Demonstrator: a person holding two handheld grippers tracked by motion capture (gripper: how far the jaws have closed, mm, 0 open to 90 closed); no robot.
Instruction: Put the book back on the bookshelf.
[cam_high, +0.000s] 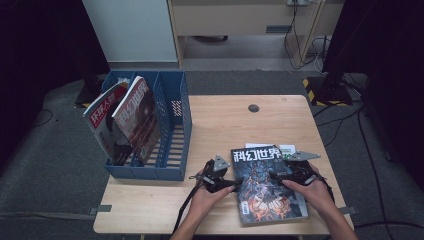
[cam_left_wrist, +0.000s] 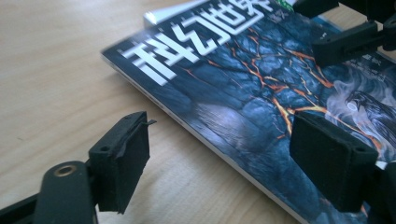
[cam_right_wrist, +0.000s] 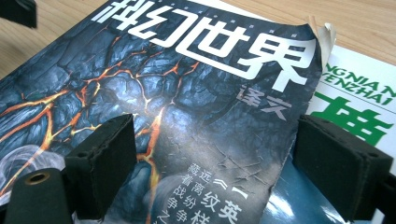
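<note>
Table (cam_high: 220, 125): pale wood, smooth, matt, faint grain. Top magazine (cam_high: 267, 182): glossy paper cover, sheen patches on the dark print; creased and cracked near one corner (cam_right_wrist: 322, 35), the edge torn and curling (worn paper, white showing through). White-and-green magazine (cam_right_wrist: 359, 93) beneath: smooth coated paper. Left gripper (cam_left_wrist: 219, 158) pads (cam_left_wrist: 123, 158): black foam or rubber, matt, rough at the edges. Right gripper (cam_right_wrist: 212, 158) pads (cam_right_wrist: 341, 158): same matt black. Rack (cam_high: 172, 130): blue plastic, slotted, dull finish. Floor (cam_high: 50, 165): grey carpet, coarse.
</note>
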